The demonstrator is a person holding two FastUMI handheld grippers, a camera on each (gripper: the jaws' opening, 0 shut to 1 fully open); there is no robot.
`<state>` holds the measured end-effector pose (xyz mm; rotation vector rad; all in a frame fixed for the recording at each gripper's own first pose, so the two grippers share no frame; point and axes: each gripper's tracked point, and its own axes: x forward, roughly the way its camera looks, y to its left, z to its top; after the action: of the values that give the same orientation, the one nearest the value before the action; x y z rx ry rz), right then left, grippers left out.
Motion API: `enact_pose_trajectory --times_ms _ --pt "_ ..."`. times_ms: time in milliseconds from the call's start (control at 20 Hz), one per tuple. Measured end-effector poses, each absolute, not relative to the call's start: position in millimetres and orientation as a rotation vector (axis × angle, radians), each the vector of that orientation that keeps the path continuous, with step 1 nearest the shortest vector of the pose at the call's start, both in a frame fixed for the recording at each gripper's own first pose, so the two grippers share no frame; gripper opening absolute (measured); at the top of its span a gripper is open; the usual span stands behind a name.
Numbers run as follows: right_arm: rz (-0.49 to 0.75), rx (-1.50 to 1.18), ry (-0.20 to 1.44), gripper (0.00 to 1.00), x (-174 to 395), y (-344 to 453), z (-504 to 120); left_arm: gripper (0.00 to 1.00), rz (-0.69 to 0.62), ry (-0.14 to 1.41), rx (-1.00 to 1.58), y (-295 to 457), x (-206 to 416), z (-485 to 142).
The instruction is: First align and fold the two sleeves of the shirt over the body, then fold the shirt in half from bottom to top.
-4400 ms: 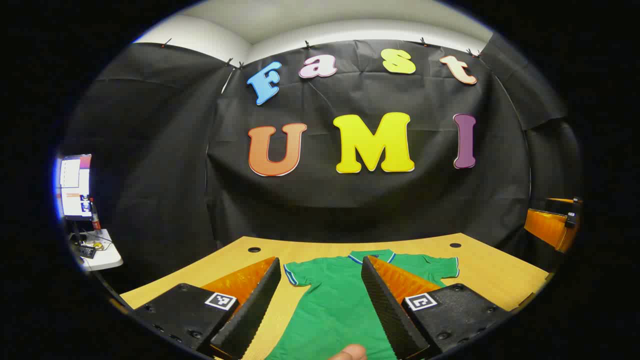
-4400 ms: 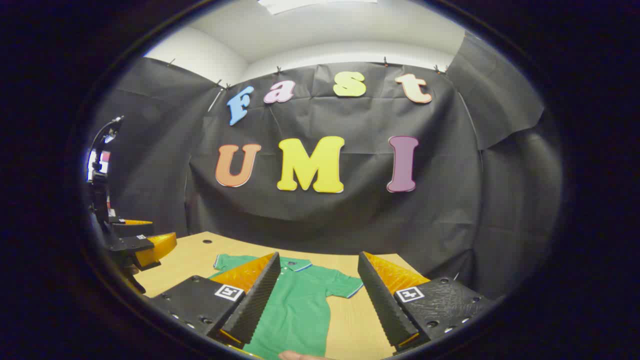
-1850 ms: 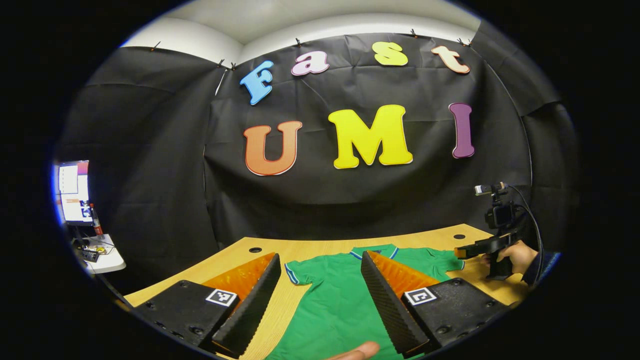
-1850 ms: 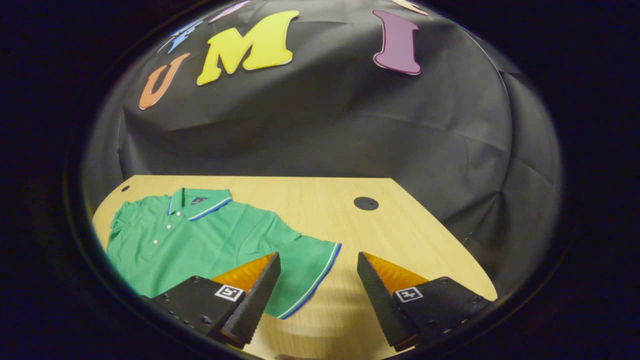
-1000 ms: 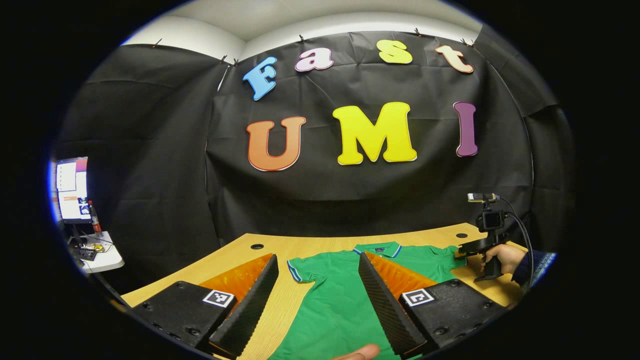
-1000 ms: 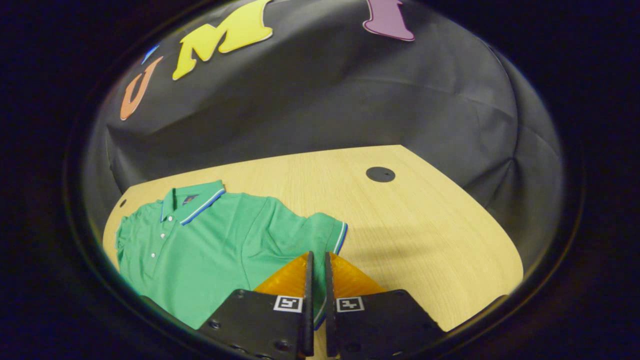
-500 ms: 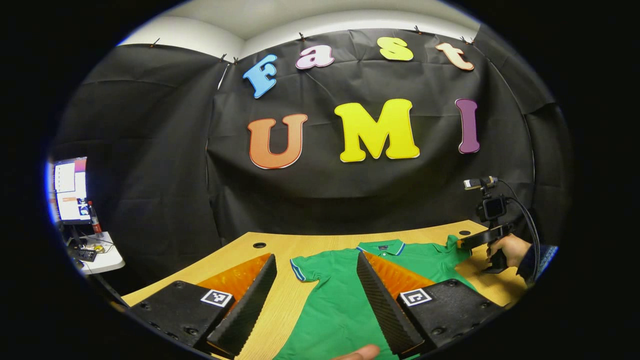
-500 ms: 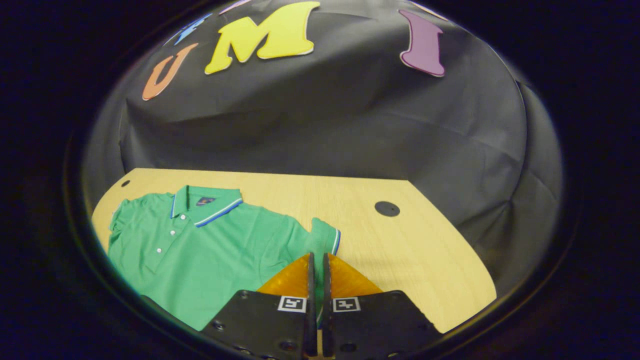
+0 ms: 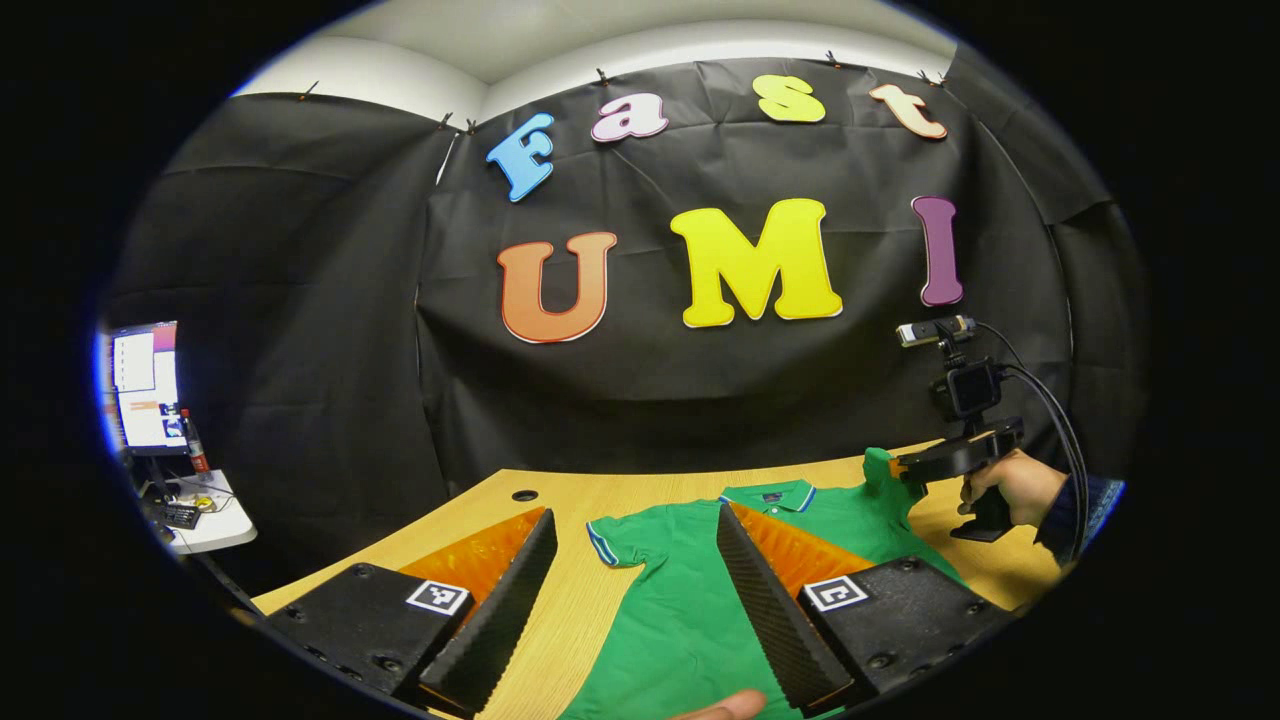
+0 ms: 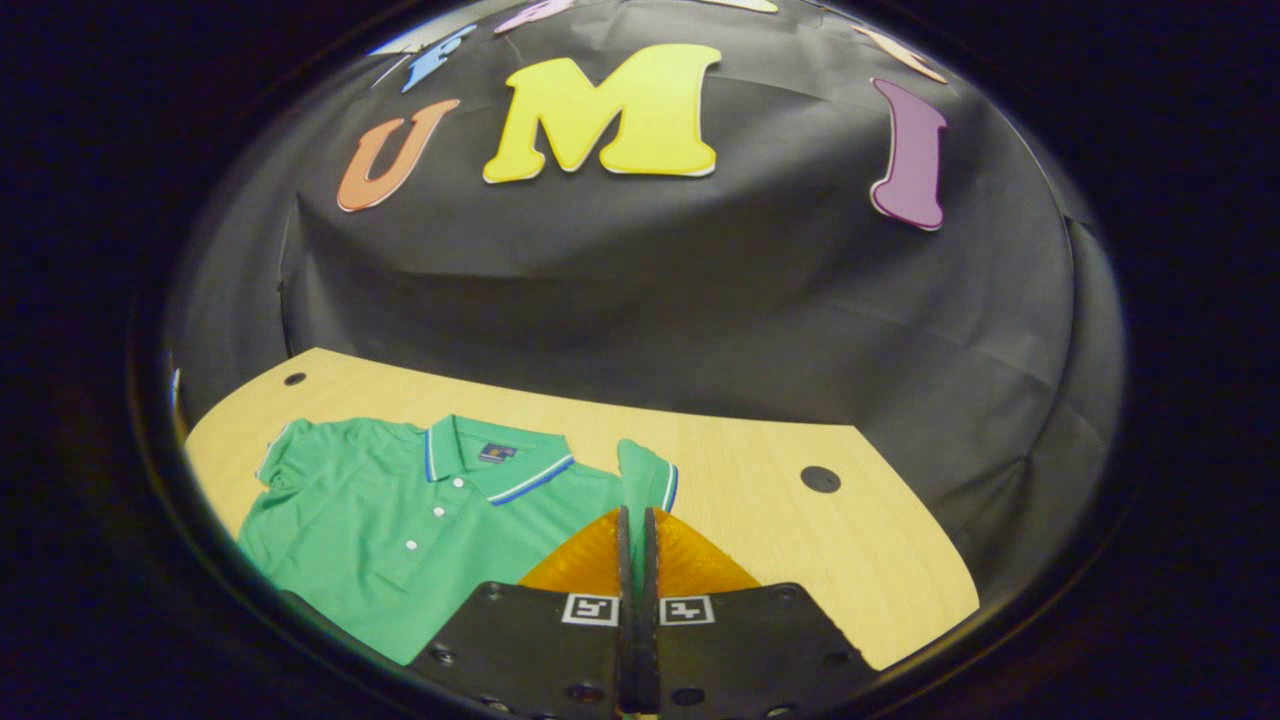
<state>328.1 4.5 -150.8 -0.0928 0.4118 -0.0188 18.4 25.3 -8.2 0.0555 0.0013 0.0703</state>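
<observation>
While the left tongs (image 9: 630, 590) are hanging with their two fingers spread wide apart and nothing between them, a fingertip (image 9: 725, 708) of the person holding them is poking in at the bottom edge of the left gripper view. Just ahead of these tongs, the green short-sleeved polo shirt with blue-and-white trim on collar and cuffs (image 9: 690, 600) is lying flat, front side up, on the light wooden surface (image 9: 560, 500), its body running between and beyond the two open fingers. Its left sleeve (image 9: 615, 540) is lying spread out on the wood just past the left finger.

In the right gripper view, the right tongs (image 10: 636, 530) are pressing both fingers together on the right sleeve (image 10: 645, 475) of the shirt (image 10: 400, 540), and the cuff is standing up above the fingertips, raised off the surface (image 10: 780, 540). The collar and button placket are lying to the left of these tongs.

Farther off to the right in the left gripper view, the right tongs (image 9: 905, 468) are showing again, held by a hand (image 9: 1010, 485) in a dark sleeve, with the green sleeve (image 9: 880, 470) lifted at their tip. A black round hole (image 9: 524, 495) is sitting in the surface ahead of the left finger, another (image 10: 820, 479) ahead and right of the right tongs. Far to the left, a lit monitor (image 9: 140, 385) is standing on a small white side table (image 9: 205, 520).
</observation>
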Motion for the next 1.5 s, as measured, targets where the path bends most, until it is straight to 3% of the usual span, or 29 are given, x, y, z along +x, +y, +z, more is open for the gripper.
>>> enact_pose_trajectory --times_ms 350,400,500,650,1000,1300,1500 --pt "0.012 -0.081 0.411 0.01 333 54 -155 1.0 0.066 0.016 0.034 26 22 -11" --pt "0.033 -0.053 0.418 0.03 333 64 -157 1.0 0.064 0.018 0.032 26 23 -12" --pt "0.101 0.006 0.426 0.16 330 83 -159 1.0 0.064 0.025 0.026 26 24 -14" --pt "0.13 -0.01 0.405 0.96 322 85 -149 1.0 0.056 0.043 0.013 25 27 -20" --pt "0.15 0.017 0.279 0.95 258 64 -85 1.0 0.11 0.071 -0.001 31 30 -26" --pt "0.129 -0.074 0.141 0.95 160 14 -41 1.0 0.171 0.042 -0.024 30 38 -5" --pt "0.194 -0.067 0.06 0.96 84 -11 -24 1.0 0.163 0.041 -0.037 28 80 25"
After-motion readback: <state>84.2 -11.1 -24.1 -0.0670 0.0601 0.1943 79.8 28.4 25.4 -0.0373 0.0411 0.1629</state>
